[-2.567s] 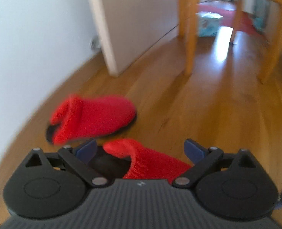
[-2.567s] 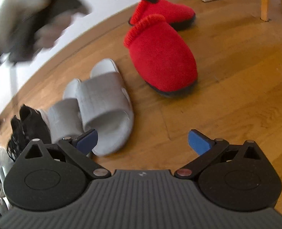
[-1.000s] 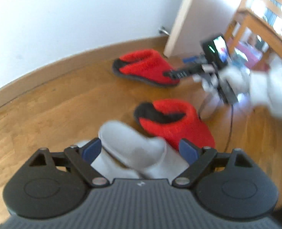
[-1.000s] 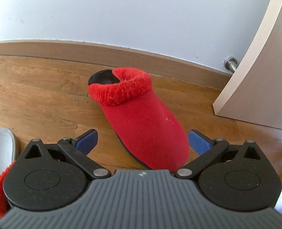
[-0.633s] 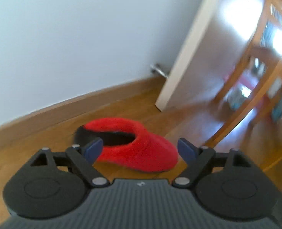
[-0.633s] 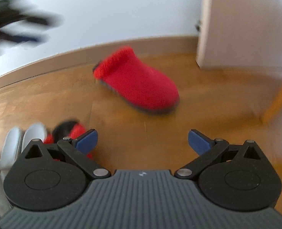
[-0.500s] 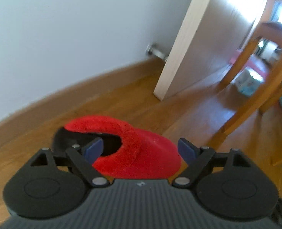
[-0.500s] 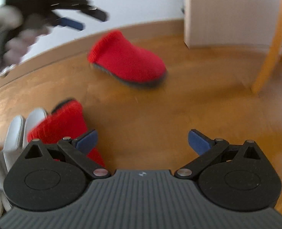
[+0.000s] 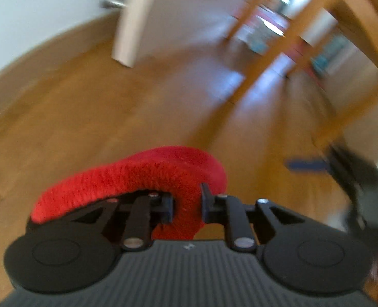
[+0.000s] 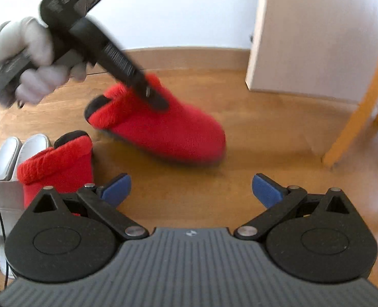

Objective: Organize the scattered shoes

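Note:
A red slipper (image 9: 137, 176) lies on the wooden floor. My left gripper (image 9: 187, 202) has its jaws closing on the slipper's fuzzy collar, and the red cloth is pinched between the pads. In the right wrist view a gloved hand holds that left gripper (image 10: 153, 97) slanting down onto the same red slipper (image 10: 168, 130). A second red slipper (image 10: 58, 163) stands at the lower left beside pale grey slides (image 10: 7, 158). My right gripper (image 10: 191, 186) is open over bare floor, nothing between its blue pads.
A white door edge (image 10: 316, 33) and a skirting board (image 10: 189, 56) stand behind the slipper. A wooden furniture leg (image 10: 362, 102) rises at the right. More wooden legs (image 9: 265, 58) stand beyond the slipper in the left wrist view.
My left gripper has come down onto the far red slipper and its jaws have gone from wide to pinching the collar. The right gripper has backed away from that slipper, still open.

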Available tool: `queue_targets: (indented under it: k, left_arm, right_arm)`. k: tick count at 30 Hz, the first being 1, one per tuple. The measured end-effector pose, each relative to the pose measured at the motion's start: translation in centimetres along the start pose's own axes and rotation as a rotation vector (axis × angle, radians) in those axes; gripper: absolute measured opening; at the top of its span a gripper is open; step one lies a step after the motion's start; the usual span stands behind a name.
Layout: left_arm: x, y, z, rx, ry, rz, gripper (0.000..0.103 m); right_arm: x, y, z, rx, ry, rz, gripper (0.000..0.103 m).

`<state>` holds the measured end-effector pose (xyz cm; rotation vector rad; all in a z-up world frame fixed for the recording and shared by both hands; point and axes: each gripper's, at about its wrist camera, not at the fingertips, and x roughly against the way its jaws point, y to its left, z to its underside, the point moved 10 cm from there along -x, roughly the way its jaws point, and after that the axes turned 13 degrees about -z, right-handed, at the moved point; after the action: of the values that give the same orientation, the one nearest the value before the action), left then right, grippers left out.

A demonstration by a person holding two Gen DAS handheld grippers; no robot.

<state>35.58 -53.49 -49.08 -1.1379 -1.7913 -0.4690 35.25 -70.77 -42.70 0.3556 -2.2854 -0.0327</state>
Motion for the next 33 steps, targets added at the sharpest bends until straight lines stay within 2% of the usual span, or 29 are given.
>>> queue_targets:
  k: [2,4,6,8,9,11,12,15,16,18,20,23,26,28,29,30,31,33]
  left_arm:
    - [0.2,0.1,0.1,-0.018,-0.012,-0.035,0.041]
    - [1.6,0.5,0.0,0.001,-0.051,-0.076,0.054]
    - [4.0,1.3,0.1,0.069,-0.106,-0.068,0.067]
    - [6.4,2.3,0.8,0.135,-0.148,-0.072,0.07]
    - [7.9,2.8,1.5,0.169,-0.165,-0.077,0.071]
    - [11.0,3.9,4.2,0.229,-0.185,-0.095,0.074]
    - [11.7,4.0,4.5,0.239,-0.188,-0.101,0.076]
    - [13.9,5.5,7.3,0.283,-0.177,-0.175,0.076]
    - [14.8,6.1,8.6,0.302,-0.171,-0.205,0.076]
    - [17.1,7.1,11.4,0.357,-0.16,-0.245,0.076]
    - [20.6,7.8,15.0,0.428,-0.159,-0.28,0.076]
    - [24.3,8.2,16.7,0.462,-0.145,-0.342,0.076]
    - [27.8,8.0,19.2,0.471,-0.12,-0.438,0.076]
    - [31.3,7.6,21.0,0.474,-0.114,-0.503,0.076]
    - [32.8,7.3,21.5,0.477,-0.121,-0.513,0.076]
    - [35.2,6.9,22.3,0.48,-0.133,-0.528,0.076]
    - [35.9,6.8,22.6,0.482,-0.138,-0.534,0.076]
    - [41.0,6.1,23.8,0.509,-0.15,-0.594,0.081]
  right_arm:
    - [-1.3,0.1,-0.6,0.085,0.036,-0.011,0.102]
    - [-3.0,-0.2,-1.4,0.11,0.062,-0.037,0.102]
    - [-4.9,-0.5,-2.0,0.06,0.092,-0.114,0.102]
    - [-7.2,0.0,-1.9,0.034,0.163,-0.188,0.102]
    - [-8.5,0.3,-1.6,0.063,0.204,-0.178,0.102]
    - [-10.0,0.5,-1.3,0.16,0.258,-0.096,0.101]
    - [-10.3,0.9,-1.0,0.176,0.282,-0.079,0.089]
    - [-9.0,1.5,-0.5,0.156,0.256,-0.058,0.066]
    - [-8.4,1.6,-0.3,0.147,0.247,-0.051,0.061]
    - [-7.2,2.1,0.8,0.126,0.266,-0.043,0.058]
    - [-6.1,2.6,1.9,0.088,0.295,-0.038,0.057]
    - [-5.0,3.2,2.9,-0.051,0.335,-0.035,0.058]
    - [-4.2,4.6,2.8,-0.127,0.32,-0.09,0.063]
    - [-3.3,4.9,2.7,-0.172,0.292,-0.087,0.065]
    - [-2.6,5.1,2.5,-0.208,0.272,-0.082,0.065]
    - [-1.8,5.4,2.3,-0.245,0.25,-0.08,0.068]
    - [-1.0,6.0,1.9,-0.291,0.219,-0.094,0.073]
    - [1.0,7.9,0.9,-0.38,0.166,-0.136,0.078]
